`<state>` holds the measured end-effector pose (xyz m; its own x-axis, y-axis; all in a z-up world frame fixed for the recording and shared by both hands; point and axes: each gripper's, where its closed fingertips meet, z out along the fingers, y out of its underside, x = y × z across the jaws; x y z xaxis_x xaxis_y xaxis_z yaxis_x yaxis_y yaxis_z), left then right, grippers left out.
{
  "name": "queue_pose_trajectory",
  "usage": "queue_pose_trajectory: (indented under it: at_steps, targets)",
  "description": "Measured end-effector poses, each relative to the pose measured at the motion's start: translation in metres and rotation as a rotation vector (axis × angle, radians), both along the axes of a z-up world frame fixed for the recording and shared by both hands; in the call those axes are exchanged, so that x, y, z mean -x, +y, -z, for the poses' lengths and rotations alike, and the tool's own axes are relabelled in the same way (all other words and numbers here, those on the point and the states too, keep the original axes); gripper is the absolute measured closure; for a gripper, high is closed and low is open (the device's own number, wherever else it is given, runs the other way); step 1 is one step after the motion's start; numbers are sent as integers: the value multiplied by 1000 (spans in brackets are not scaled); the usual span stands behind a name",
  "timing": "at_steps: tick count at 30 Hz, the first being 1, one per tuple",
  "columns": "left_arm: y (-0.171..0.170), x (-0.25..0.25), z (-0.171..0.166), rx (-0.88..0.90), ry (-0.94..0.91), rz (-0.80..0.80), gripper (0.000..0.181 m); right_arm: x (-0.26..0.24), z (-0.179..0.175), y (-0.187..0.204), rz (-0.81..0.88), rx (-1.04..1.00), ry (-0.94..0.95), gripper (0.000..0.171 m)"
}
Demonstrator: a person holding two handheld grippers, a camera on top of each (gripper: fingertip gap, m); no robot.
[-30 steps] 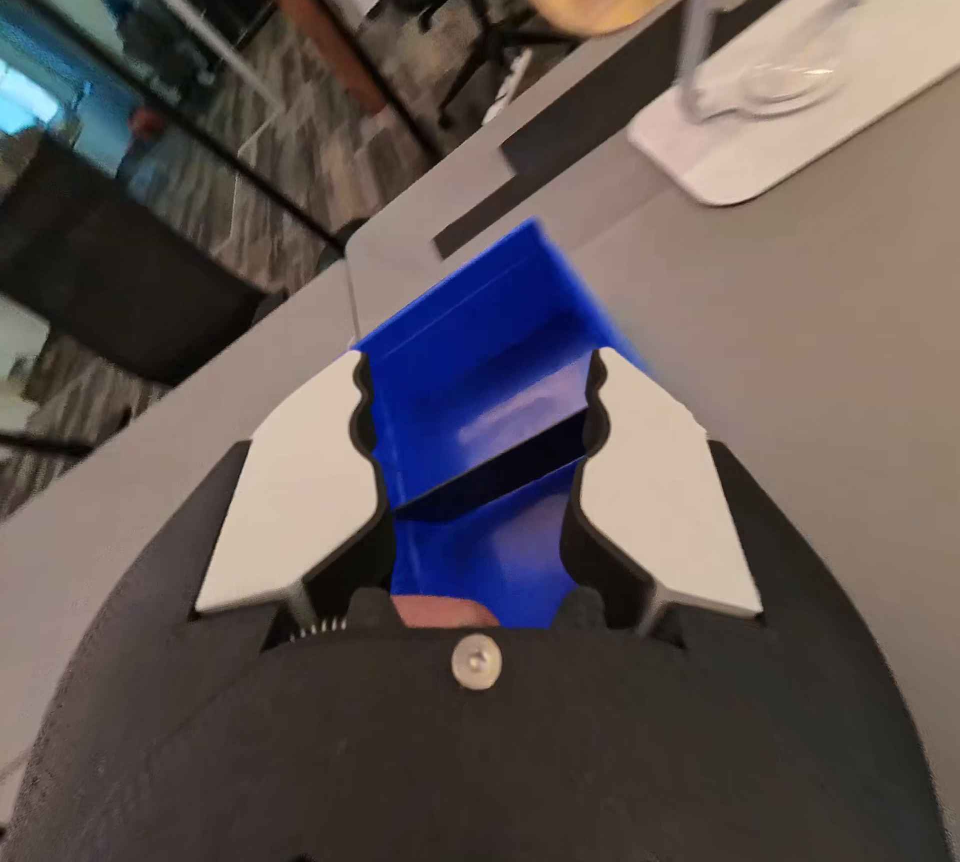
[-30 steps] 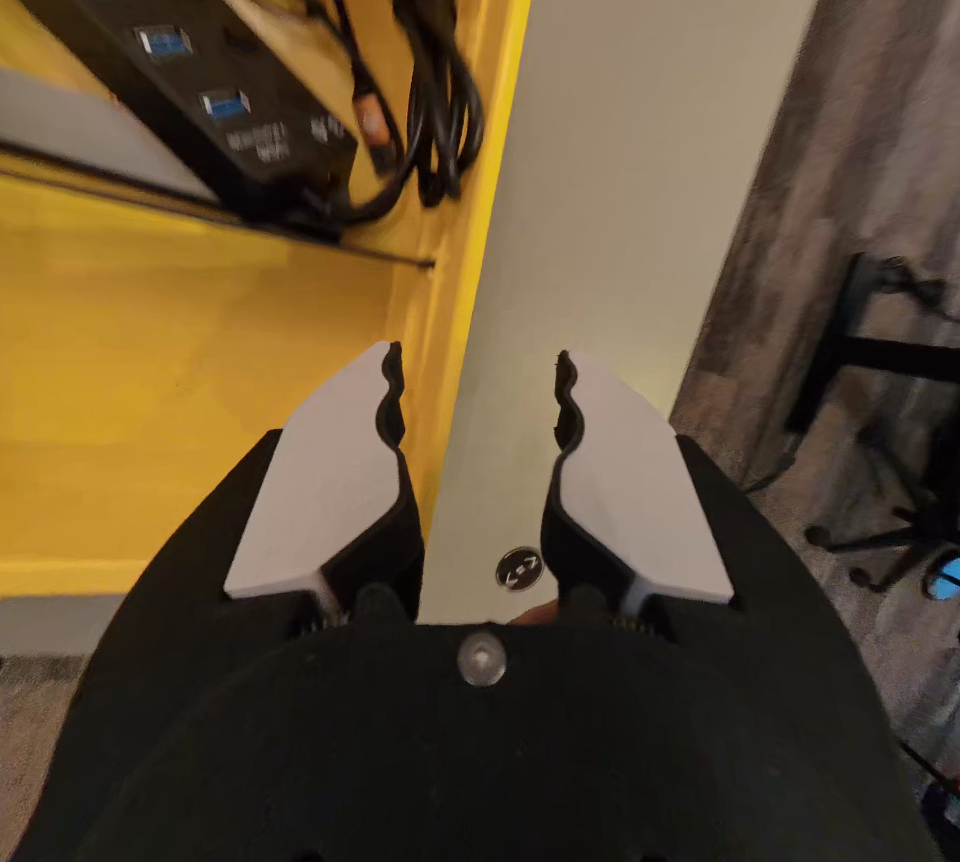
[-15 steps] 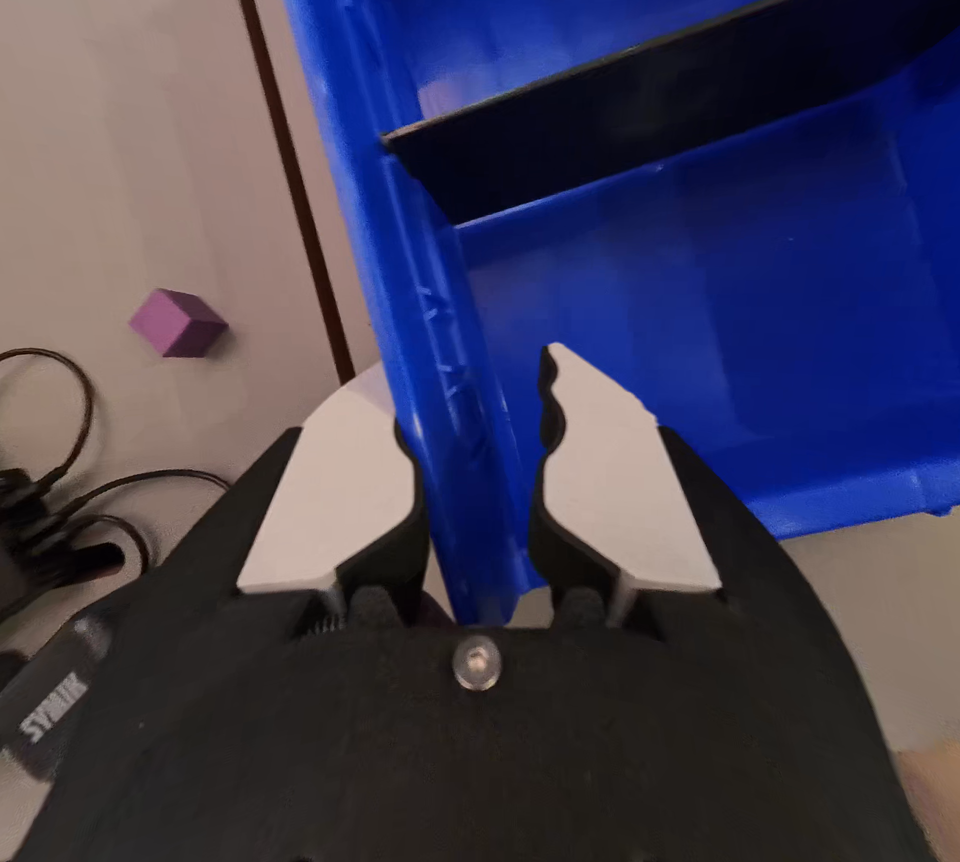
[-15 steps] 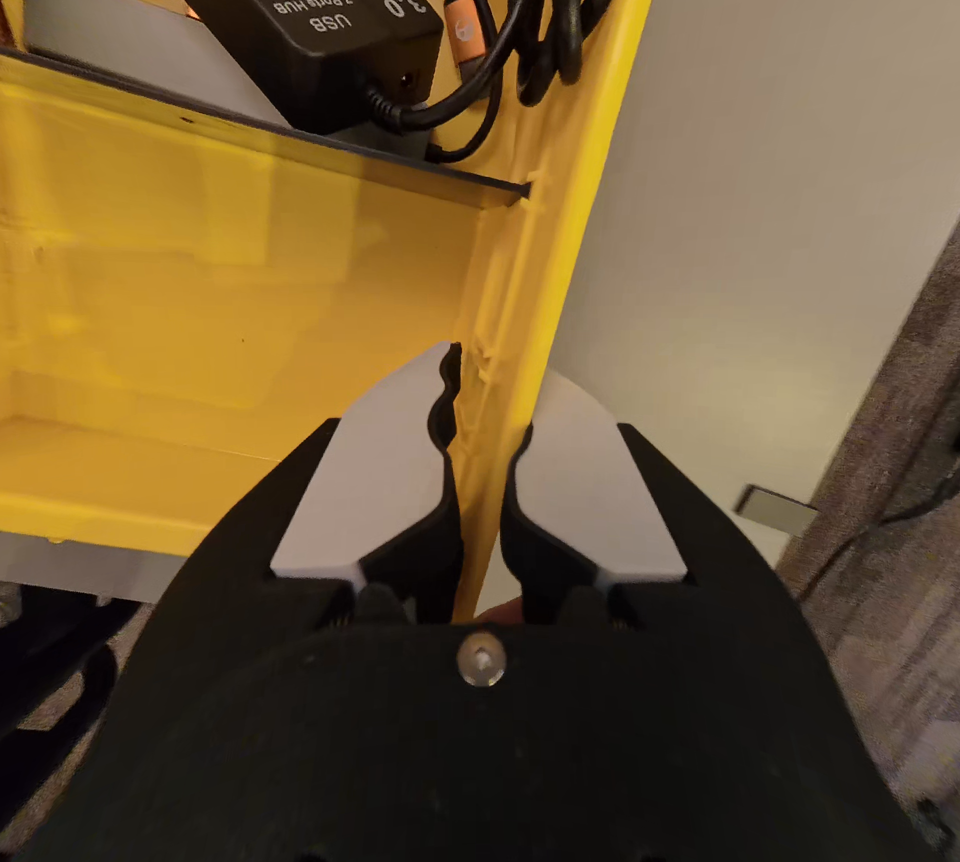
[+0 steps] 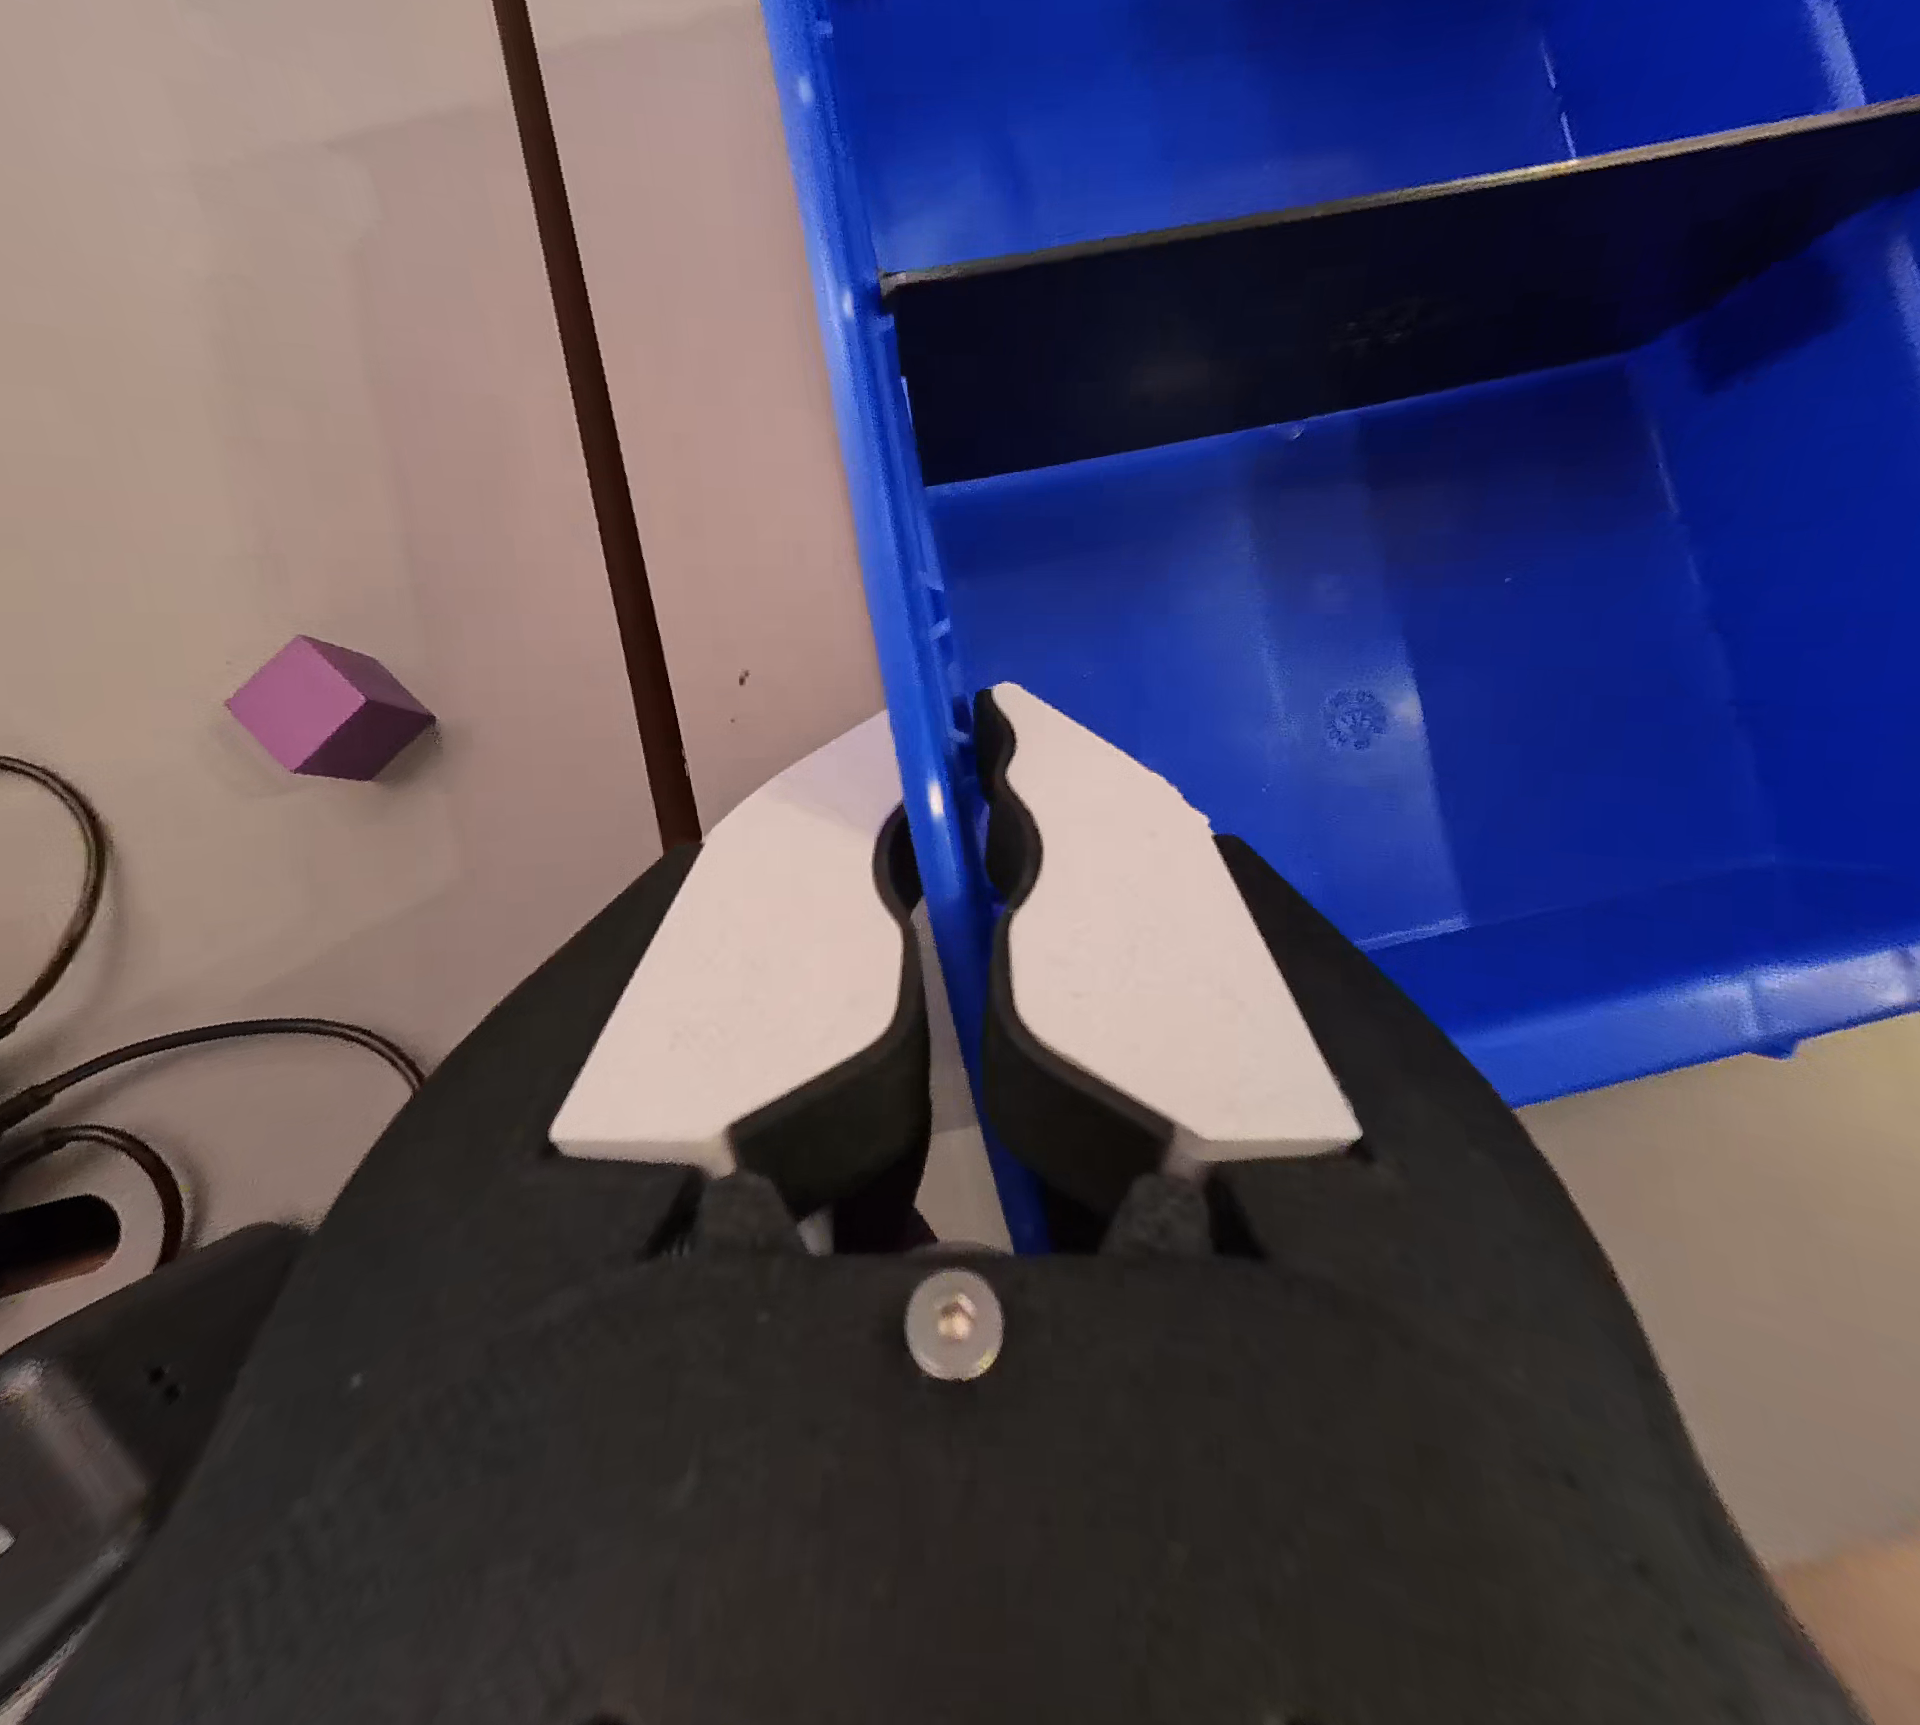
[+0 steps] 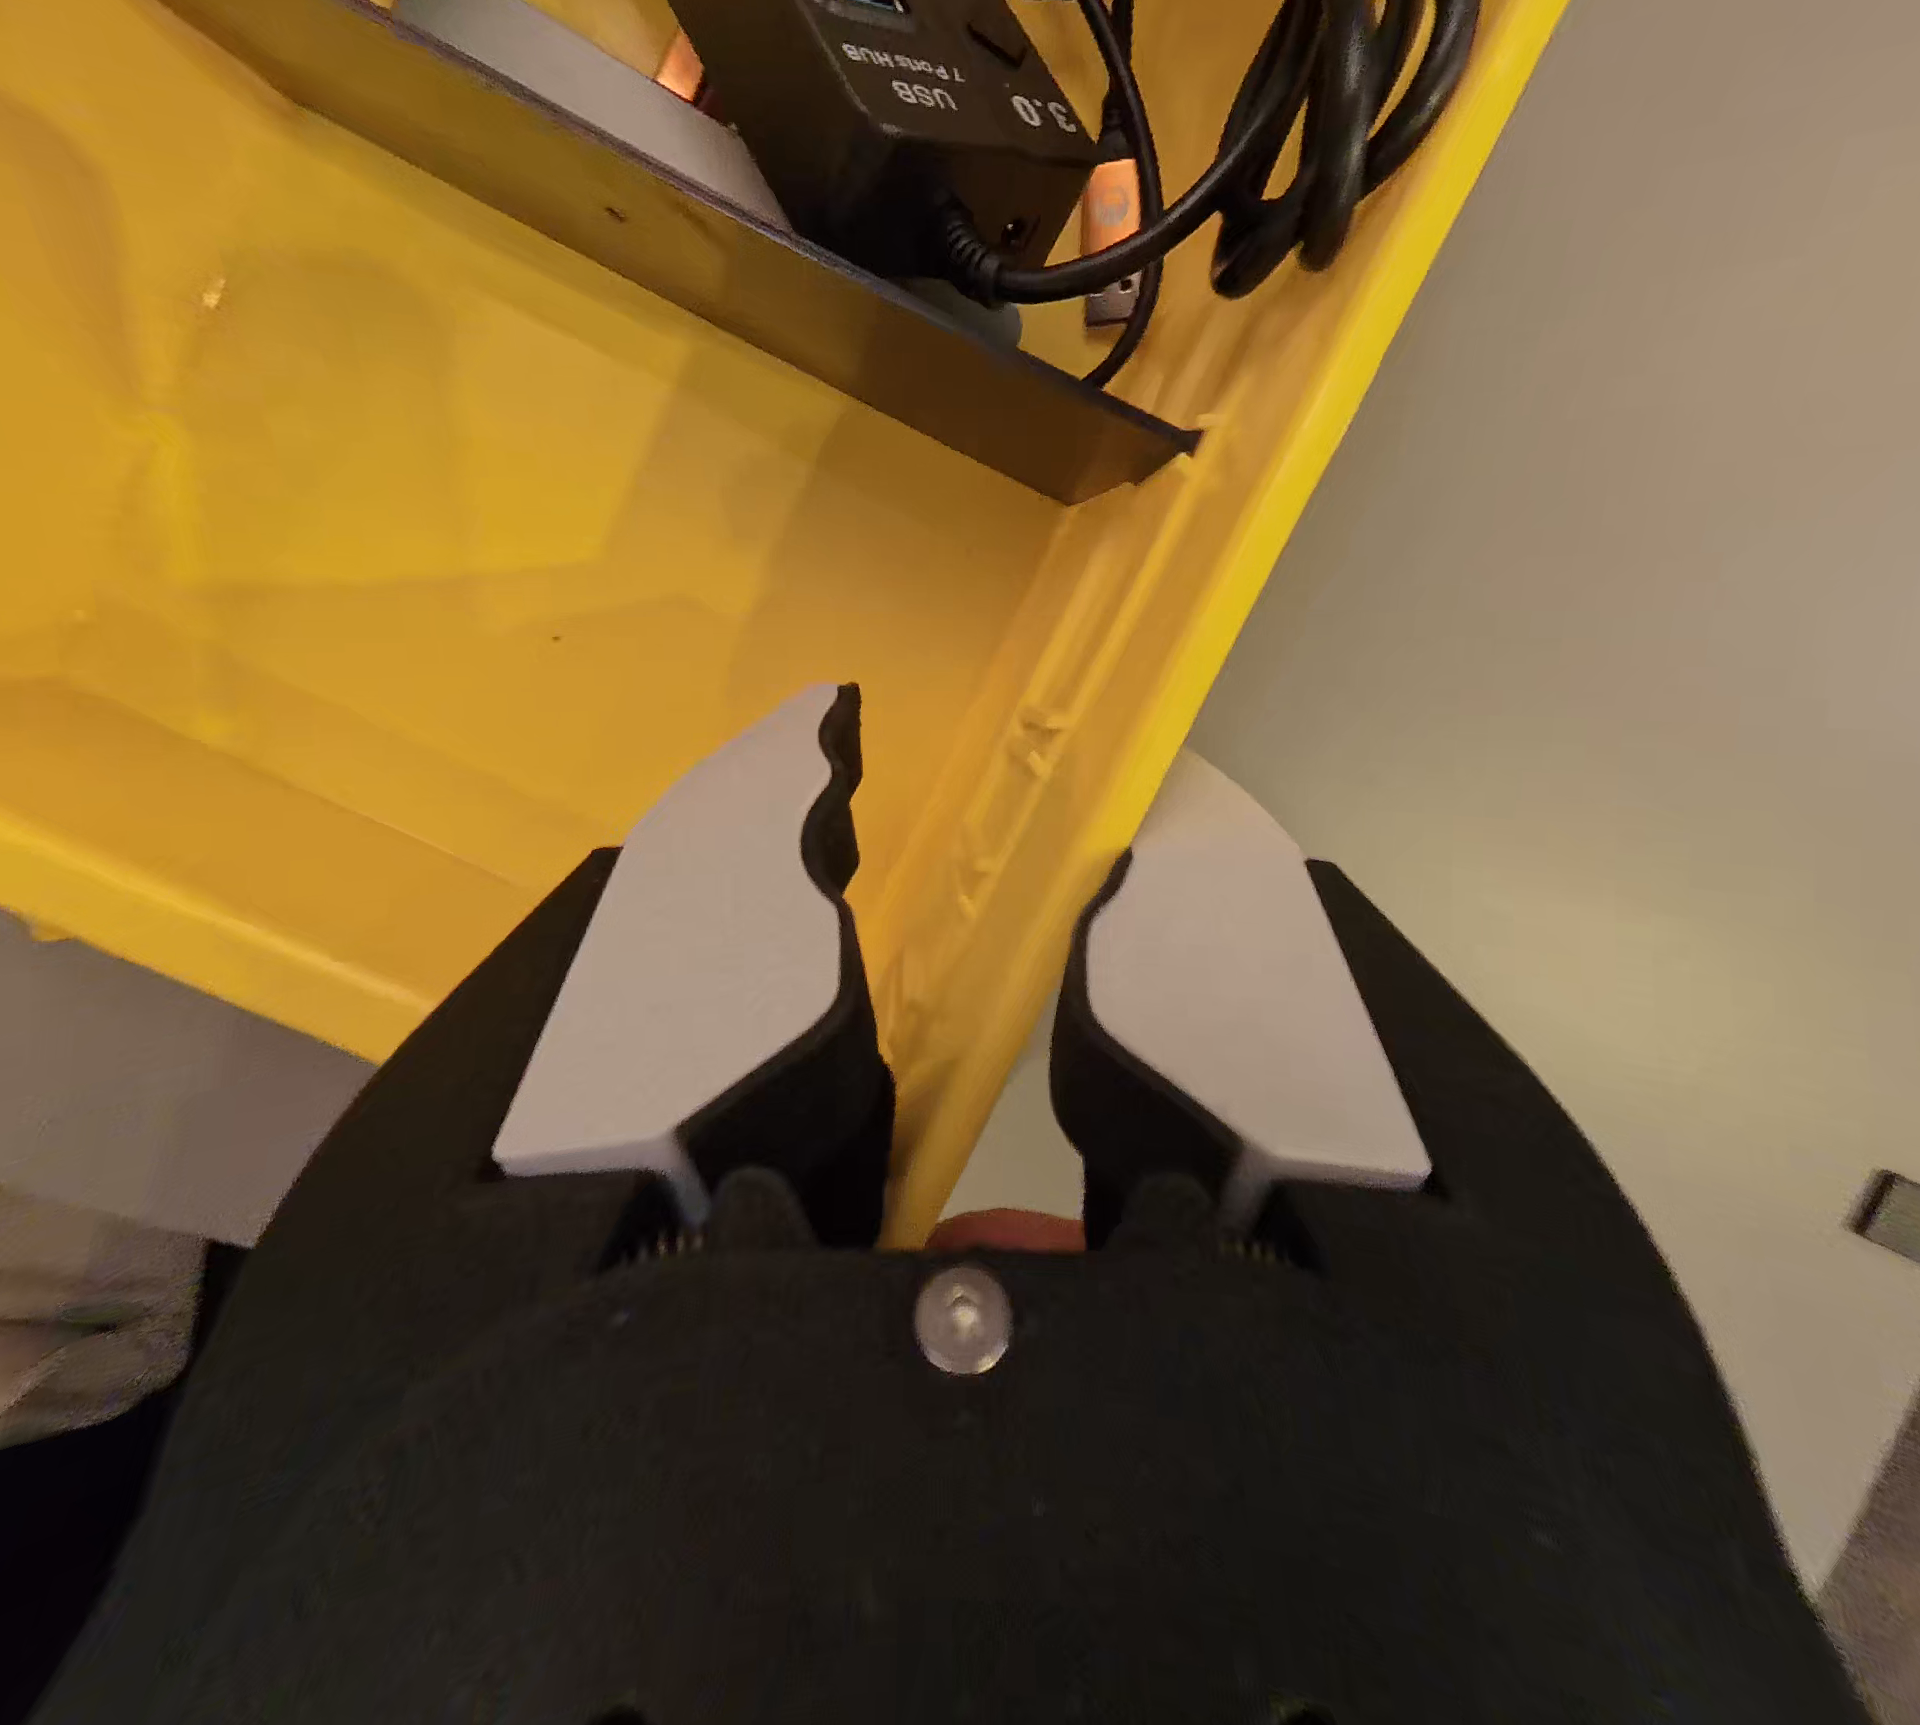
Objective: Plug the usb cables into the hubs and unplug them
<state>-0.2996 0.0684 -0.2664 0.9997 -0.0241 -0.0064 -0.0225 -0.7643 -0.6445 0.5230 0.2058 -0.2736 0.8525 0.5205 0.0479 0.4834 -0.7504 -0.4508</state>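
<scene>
Left tongs (image 5: 951,828): pinched tight on the near side wall of the blue bin (image 5: 1351,1067), one finger inside, one outside.
Right tongs (image 6: 982,844): jaws apart and astride the side wall of the yellow bin (image 6: 1226,553); the left finger stands clear of the wall, so no real grip shows.
Blue bin: both compartments, either side of its black divider (image 5: 1403,304), hold nothing.
Hub (image 6: 883,34): a black multi-port strip in the far compartment of the yellow bin, behind that bin's dark divider (image 6: 623,221); the two ports in view are vacant.
Cables (image 6: 1340,65): a black bundle coiled just beside the hub against the bin wall, with one orange-sleeved plug (image 6: 1114,241) lying loose at the hub's near end.
Tabletop (image 5: 260,325): a purple cube (image 5: 327,709) and some stray black wires (not clearly part of the task).
Progress: judged very early, since the tongs are on the bins and nothing seen is plugged in; all the plugging and unplugging appears left to do.
</scene>
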Motion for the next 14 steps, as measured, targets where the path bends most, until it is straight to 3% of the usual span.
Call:
queue_pose_trajectory:
  at_steps: [1,14]
  targets:
    - [1,0,-4,-17,2,-3,175,2,1,-2,-10,-11,-39,132]
    - [9,-7,-72,-282,-74,-23,175,106,2,-41,-172,-70,-16,110]
